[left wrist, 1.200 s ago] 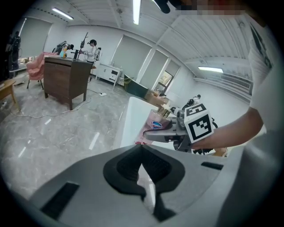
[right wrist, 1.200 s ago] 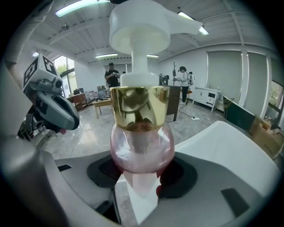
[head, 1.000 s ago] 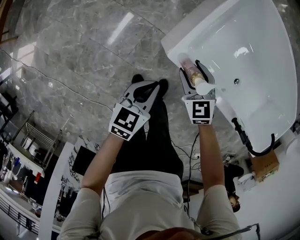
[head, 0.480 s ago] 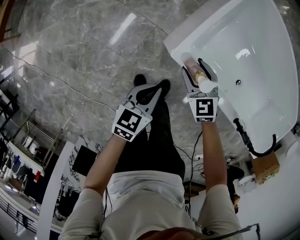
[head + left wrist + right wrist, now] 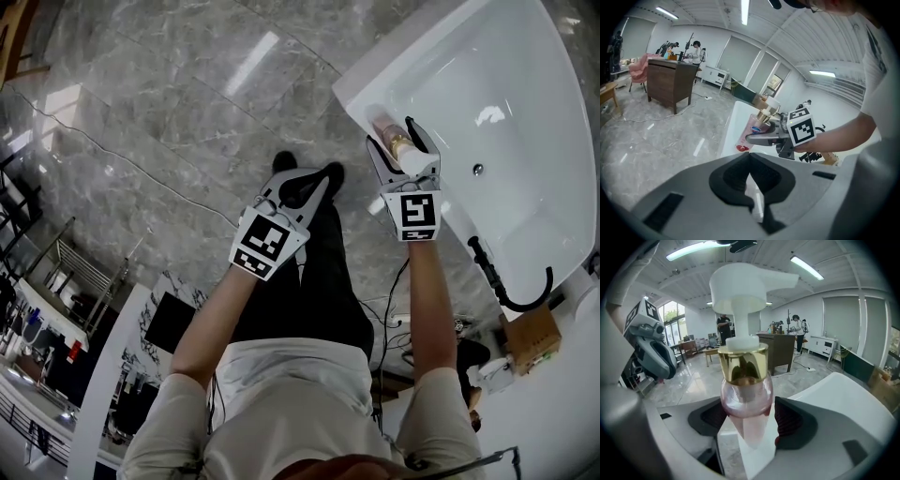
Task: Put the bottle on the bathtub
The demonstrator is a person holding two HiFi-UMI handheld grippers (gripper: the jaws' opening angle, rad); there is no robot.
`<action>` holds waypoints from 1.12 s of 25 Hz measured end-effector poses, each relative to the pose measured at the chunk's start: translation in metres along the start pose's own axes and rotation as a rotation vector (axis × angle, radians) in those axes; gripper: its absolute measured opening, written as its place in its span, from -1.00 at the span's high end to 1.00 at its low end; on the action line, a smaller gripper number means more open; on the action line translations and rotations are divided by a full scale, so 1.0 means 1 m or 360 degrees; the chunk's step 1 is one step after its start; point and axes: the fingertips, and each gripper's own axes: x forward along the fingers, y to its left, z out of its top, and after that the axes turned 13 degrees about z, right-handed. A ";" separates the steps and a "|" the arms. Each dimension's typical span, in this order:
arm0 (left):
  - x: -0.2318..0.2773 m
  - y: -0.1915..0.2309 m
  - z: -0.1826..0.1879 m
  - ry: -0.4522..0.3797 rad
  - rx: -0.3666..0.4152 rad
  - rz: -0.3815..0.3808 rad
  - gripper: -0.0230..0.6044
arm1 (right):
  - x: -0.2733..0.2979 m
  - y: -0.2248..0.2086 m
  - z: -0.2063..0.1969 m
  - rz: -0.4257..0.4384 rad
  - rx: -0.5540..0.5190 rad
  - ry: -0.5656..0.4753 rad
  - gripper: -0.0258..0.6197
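my right fingers (image 5: 790,420) have just been opening, released either side of the bottle (image 5: 394,141). it looks set on the tub (image 5: 352,89) rim corner, upper right of the head view, bearing itself. left fingers (image 5: 736,176) clenched empty, kept aside.

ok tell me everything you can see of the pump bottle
The pump bottle has a clear, pink-tinted body, a shiny gold collar and a white pump head; the left gripper view shows a blue and red label. It stands upright on the white rim of the bathtub, between the jaws of the right gripper, which have just been opening and seem slightly clear of it.
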 end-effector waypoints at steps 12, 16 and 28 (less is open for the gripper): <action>-0.056 -0.036 0.046 -0.0062 0.0091 -0.0021 0.91 | -0.075 0.020 0.016 0.0008 0.0041 0.0103 -0.03; -0.081 -0.048 0.063 -0.0082 0.0103 -0.0033 0.91 | -0.109 0.026 0.037 -0.0028 0.0029 0.0101 -0.03; -0.171 -0.088 0.119 -0.0205 0.0191 -0.0040 0.91 | -0.214 0.061 0.114 -0.0203 0.0173 0.0002 0.22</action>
